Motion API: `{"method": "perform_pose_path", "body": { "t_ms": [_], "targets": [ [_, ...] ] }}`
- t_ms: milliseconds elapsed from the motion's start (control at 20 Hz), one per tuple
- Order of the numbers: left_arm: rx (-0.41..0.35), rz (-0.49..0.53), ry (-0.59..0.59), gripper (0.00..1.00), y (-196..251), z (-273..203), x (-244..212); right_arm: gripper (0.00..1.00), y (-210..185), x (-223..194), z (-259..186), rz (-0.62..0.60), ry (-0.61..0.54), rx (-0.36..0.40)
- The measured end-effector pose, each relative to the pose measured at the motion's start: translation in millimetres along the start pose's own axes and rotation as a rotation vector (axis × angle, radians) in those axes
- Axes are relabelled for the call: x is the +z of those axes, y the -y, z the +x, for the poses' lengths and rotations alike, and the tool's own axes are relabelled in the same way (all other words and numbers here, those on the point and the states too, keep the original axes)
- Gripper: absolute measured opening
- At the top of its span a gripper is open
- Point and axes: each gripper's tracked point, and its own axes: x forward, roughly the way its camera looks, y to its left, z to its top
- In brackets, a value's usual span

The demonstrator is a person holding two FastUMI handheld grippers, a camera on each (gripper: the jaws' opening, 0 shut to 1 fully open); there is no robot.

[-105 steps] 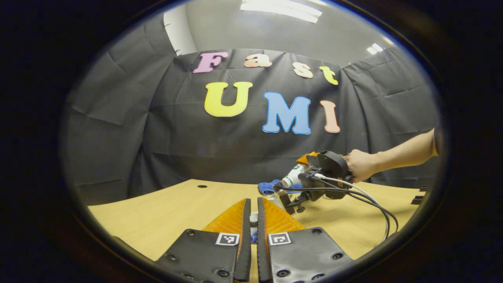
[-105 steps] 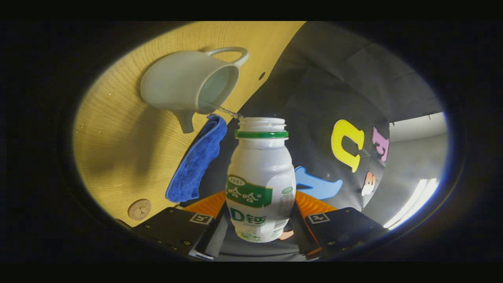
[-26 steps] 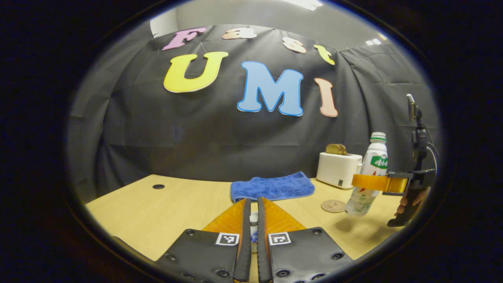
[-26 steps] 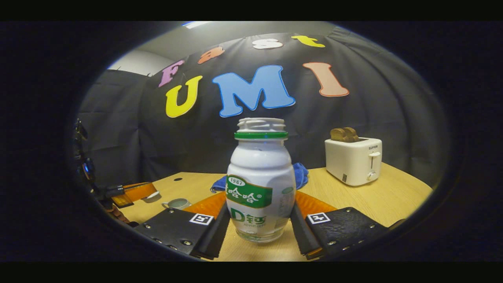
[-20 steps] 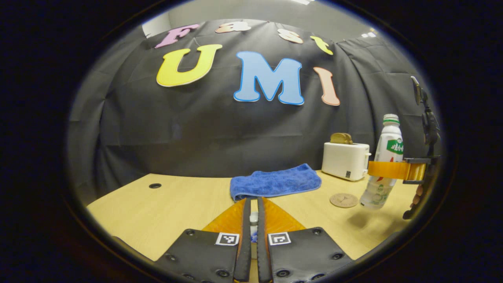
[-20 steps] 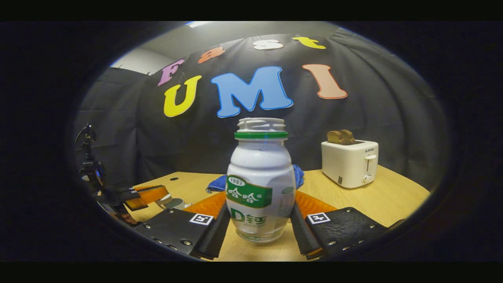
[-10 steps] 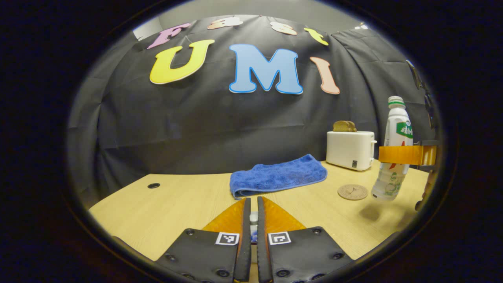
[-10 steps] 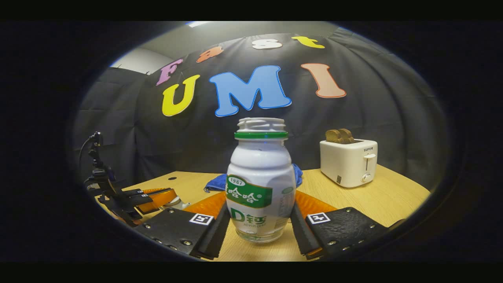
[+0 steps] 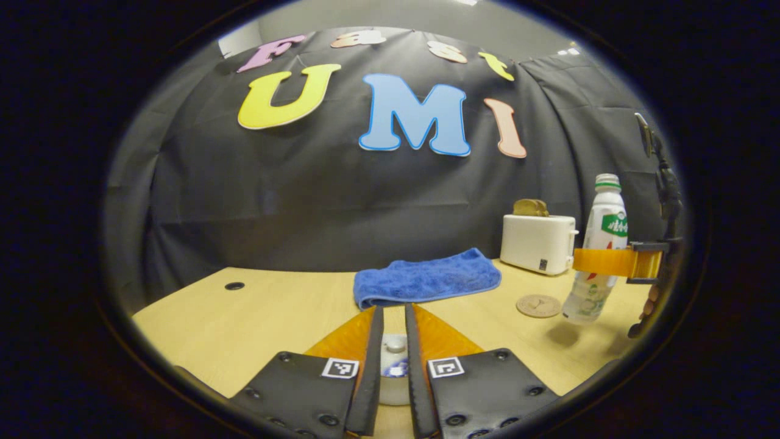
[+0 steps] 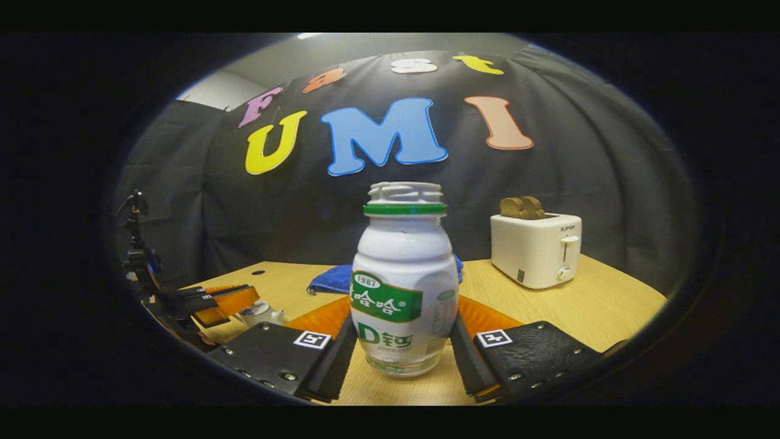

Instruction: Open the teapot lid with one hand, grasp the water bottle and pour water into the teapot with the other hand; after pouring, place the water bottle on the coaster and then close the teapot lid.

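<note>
One uncapped water bottle [image 10: 404, 280], green-collared

At lower centre of the left gripper view, the left hand-held gripper [image 9: 393, 360] is hiding most of the teapot lid [image 9: 395, 360]. At lower left of the right gripper view, the teapot [image 10: 259, 314] is showing only partly, blurred.

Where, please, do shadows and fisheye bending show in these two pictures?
Left gripper view: a soft shadow lies on the table below the bottle, near the coaster; the table's far edge bows. Right gripper view: the bottle is sharp and evenly lit; the toaster leans slightly.
</note>
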Motion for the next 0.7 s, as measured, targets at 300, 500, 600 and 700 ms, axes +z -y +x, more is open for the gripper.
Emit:
{"method": "perform_pose_path", "body": {
  "t_ms": [300, 500, 600, 700],
  "targets": [
    [0.018, -0.047, 0.260, 0.96, -9, -57, 85, 0.72, 31, 23, 23, -0.049, 0.027, -0.080],
    [-0.010, -0.065, 0.337, 0.94, -4, -73, 104, 0.72, 46, 16, 57, -0.083, 0.000, -0.114],
    [-0.009, -0.059, 0.322, 0.94, -3, -69, 99, 0.72, 49, 12, 70, -0.080, -0.009, -0.120],
    [-0.007, -0.056, 0.313, 0.94, -4, -66, 96, 0.72, 54, 6, 81, -0.093, -0.015, -0.132]
  ]
}}
